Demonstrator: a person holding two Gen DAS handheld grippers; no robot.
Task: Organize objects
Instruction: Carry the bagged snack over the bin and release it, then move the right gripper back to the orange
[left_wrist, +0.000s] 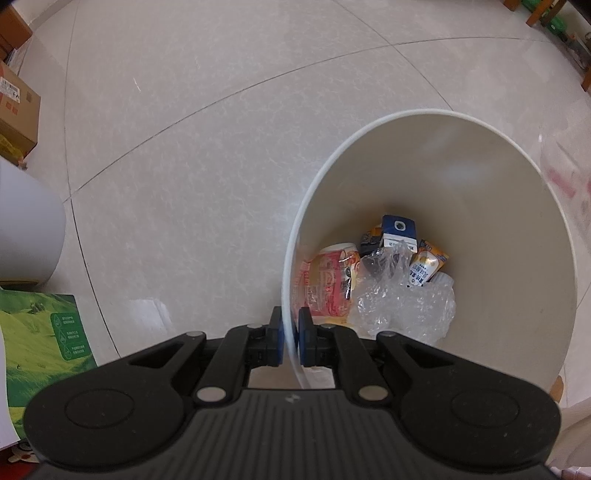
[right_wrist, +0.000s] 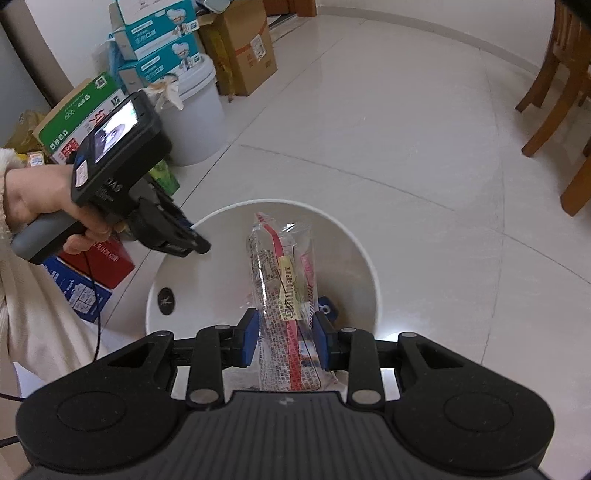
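We hold the clear wrapper (right_wrist: 282, 295) clamped in the right gripper (right_wrist: 284, 341), long axis pointing ahead. The bin (right_wrist: 369, 266) opens directly below and beyond it; the left gripper (left_wrist: 291, 338) pinches the rim

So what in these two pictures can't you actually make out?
- Bottom of the bin, right wrist view: hidden behind the clear wrapper held in the right gripper.
- That wrapper in the left wrist view: only a pale blur at the right edge.
- Small print on the packets in the bin: too small to read.
- Left gripper jaws in the right wrist view: hidden by its own body at the bin rim.
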